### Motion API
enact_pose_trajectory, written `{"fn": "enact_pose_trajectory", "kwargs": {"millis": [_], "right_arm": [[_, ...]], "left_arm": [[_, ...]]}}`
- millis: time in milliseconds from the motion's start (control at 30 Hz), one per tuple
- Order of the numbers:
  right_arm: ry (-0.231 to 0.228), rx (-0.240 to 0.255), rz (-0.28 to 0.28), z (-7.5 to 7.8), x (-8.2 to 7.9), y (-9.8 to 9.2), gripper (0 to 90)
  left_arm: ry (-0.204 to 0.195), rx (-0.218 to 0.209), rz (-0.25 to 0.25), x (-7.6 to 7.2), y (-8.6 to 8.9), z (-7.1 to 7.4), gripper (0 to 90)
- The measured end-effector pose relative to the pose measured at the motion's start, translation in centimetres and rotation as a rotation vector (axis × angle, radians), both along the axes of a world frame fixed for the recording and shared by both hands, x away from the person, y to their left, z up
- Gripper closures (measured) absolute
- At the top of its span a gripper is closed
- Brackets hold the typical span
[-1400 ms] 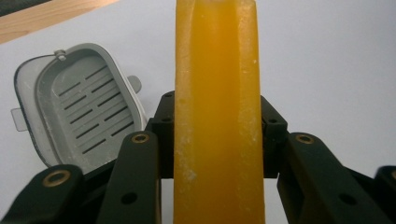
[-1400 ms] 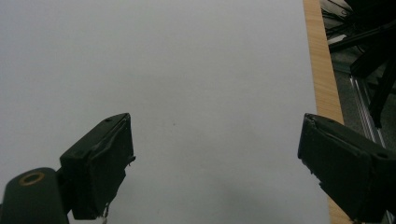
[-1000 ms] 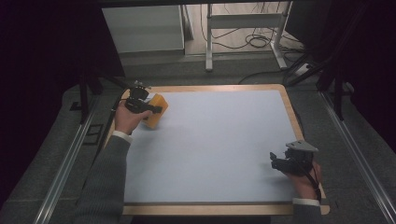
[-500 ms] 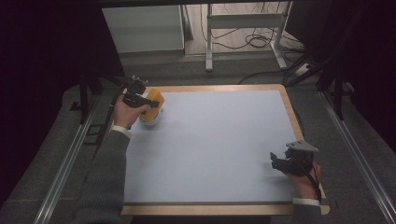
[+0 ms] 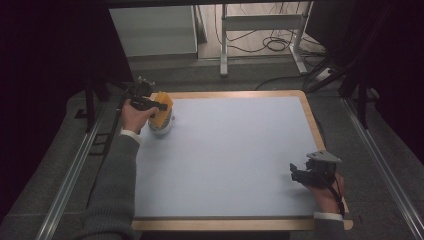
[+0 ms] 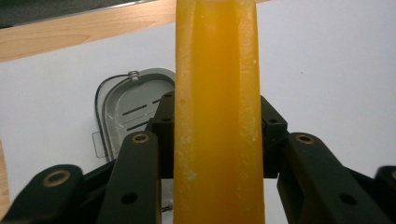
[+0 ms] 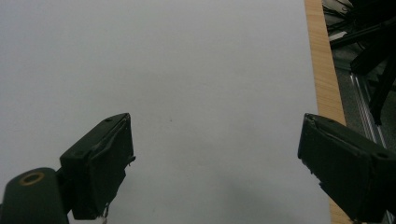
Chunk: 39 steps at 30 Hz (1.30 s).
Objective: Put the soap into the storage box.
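Now the left gripper (image 5: 159,105), clamped on the orange block (image 6: 215,112), has lifted it above the grey container (image 6: 127,109); right gripper (image 5: 299,171) idles wide apart.

Grey sleeves, white cuffs, black hand-held grippers

The person wears grey sleeves with white cuffs at both wrists. The left hand-held gripper (image 5: 148,103) is black; its linkage arms carry brass-ringed pivot holes and small dark screw holes. The right hand-held gripper (image 5: 299,172) is black too, topped by a grey three-cornered plate, with blocky dark pads (image 7: 100,163) and a thin cable trailing by the hand.
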State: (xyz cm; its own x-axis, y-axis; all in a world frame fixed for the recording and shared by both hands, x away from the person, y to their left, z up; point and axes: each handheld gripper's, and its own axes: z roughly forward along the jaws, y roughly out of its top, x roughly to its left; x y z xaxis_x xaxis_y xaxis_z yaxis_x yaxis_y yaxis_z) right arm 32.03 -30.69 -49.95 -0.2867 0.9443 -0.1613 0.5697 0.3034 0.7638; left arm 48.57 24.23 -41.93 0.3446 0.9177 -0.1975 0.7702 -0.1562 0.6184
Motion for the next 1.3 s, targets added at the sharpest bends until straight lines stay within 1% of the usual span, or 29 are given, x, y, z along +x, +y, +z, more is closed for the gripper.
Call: {"fn": "enact_pose_trajectory", "kwargs": {"millis": [100,300,367,400,467,533,600,700,800,867,1000,1033,1067,1133,1167,1267,1300], "right_arm": [[-0.001,-0.003,0.001,0.0,0.0,0.0,10.6],[0.0,-0.009,-0.004,-0.1,0.0,-0.1,10.6],[0.0,-0.012,-0.001,-0.1,0.0,-0.1,10.6],[0.001,-0.013,-0.001,-0.1,0.0,0.0,10.6],[0.002,-0.014,-0.001,-0.1,0.0,0.0,10.6],[0.002,-0.017,-0.003,-0.1,0.0,0.0,10.6],[0.002,-0.018,-0.003,-0.2,0.1,-0.1,10.6],[0.002,-0.017,-0.003,-0.2,0.1,-0.1,10.6],[0.005,-0.022,-0.002,-0.3,0.1,0.0,10.6],[0.008,-0.025,-0.006,-0.3,0.1,0.0,10.6],[0.007,-0.023,-0.005,-0.3,0.1,-0.1,10.6],[0.008,-0.024,-0.007,-0.3,0.1,-0.2,10.6],[0.008,-0.024,-0.007,-0.3,0.1,-0.2,10.6],[0.011,-0.024,-0.01,-0.4,0.1,-0.2,10.6],[0.009,-0.026,-0.007,-0.4,0.1,-0.1,10.6],[0.006,-0.027,-0.005,-0.3,0.1,-0.1,10.6],[0.005,-0.026,-0.005,-0.2,0.1,0.0,10.6]], "left_arm": [[0.012,-0.006,0.011,0.6,0.4,-0.5,61.0],[0.022,-0.003,0.035,1.1,0.5,-1.0,61.0],[0.038,-0.002,0.045,1.5,0.6,-1.3,61.0],[0.038,-0.002,0.045,1.5,0.6,-1.3,61.0],[0.055,-0.004,0.051,1.8,0.8,-1.6,61.0],[0.062,0.003,0.069,2.0,0.9,-1.9,61.0],[0.066,0.006,0.074,2.2,1.1,-2.1,61.0],[0.063,0.006,0.084,2.3,1.1,-2.3,61.0],[0.076,-0.007,0.081,2.7,0.9,-2.8,61.0],[0.078,-0.002,0.088,2.8,0.9,-3.1,61.0],[0.077,-0.009,0.1,2.7,1.0,-3.3,61.0],[0.08,-0.021,0.103,2.7,1.1,-3.4,61.0],[0.085,-0.024,0.103,2.7,1.3,-3.5,61.0],[0.087,-0.019,0.111,2.6,1.4,-3.7,61.0],[0.086,-0.029,0.124,2.6,1.6,-3.9,61.0],[0.076,-0.017,0.127,2.5,1.6,-3.9,61.0],[0.069,-0.004,0.136,2.4,1.6,-3.8,60.9]]}}
